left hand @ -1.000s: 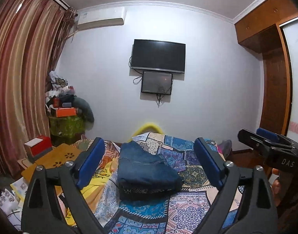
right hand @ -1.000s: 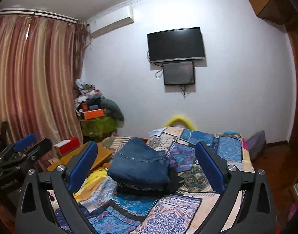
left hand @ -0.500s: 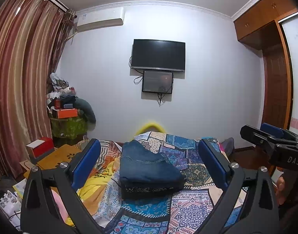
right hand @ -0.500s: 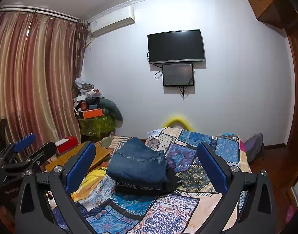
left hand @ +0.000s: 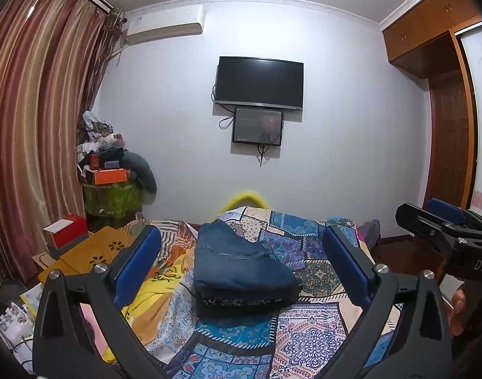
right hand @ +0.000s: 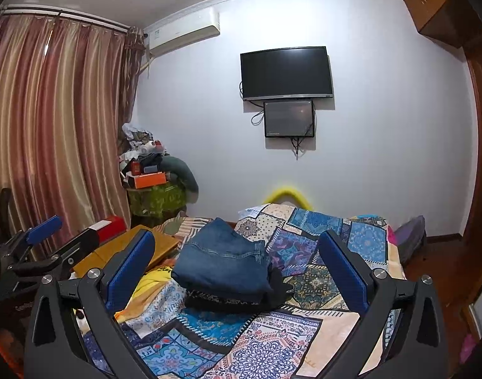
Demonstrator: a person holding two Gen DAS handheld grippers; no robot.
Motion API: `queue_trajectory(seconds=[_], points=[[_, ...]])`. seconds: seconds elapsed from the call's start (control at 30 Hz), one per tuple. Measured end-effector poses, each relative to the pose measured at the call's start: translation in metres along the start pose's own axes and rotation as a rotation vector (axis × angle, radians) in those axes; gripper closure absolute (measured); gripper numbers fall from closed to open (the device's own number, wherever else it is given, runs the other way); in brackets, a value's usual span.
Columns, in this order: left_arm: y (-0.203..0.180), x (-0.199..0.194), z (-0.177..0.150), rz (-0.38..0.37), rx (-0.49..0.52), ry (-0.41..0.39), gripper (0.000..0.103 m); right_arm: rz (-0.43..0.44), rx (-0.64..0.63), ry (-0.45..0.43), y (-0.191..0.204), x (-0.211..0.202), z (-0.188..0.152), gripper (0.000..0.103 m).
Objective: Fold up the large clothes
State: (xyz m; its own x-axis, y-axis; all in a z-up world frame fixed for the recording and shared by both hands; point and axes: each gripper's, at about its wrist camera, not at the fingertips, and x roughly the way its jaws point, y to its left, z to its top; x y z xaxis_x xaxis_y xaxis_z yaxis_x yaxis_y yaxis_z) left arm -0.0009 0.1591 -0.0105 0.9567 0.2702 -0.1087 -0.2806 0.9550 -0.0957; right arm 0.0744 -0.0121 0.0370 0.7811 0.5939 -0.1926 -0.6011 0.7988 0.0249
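Bed w/ patchwork quilt (left hand: 304,341) fills the lower scene, running to the far wall. Folded jeans (left hand: 237,265) sit mid-bed on top of a darker folded garment (left hand: 241,303), a neat stack, nearer the left side. Yellow cloth (left hand: 152,290) is bunched at the quilt's left edge, just beside the stack.

Left gripper (left hand: 241,268) is released, jaws at their widest, nothing between the pads; it hangs short of the stack. Right gripper (right hand: 237,268) is also spread wide and empty, likewise short of it.

Judgement: fold looks done, hands clear. To finish well, keep both grippers apart from the stack so the top layer doesn't slide, and check edges are square before the next garment, prob. the yellow one.
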Motion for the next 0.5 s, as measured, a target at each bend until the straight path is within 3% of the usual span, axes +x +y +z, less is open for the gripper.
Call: queue_trajectory(seconds=[0.5], points=[[-0.0019, 0.0049, -0.0022, -0.040, -0.004, 0.039, 0.001, -0.021, 0.003, 0.011, -0.0037, -0.0021, -0.0006, 0.000]])
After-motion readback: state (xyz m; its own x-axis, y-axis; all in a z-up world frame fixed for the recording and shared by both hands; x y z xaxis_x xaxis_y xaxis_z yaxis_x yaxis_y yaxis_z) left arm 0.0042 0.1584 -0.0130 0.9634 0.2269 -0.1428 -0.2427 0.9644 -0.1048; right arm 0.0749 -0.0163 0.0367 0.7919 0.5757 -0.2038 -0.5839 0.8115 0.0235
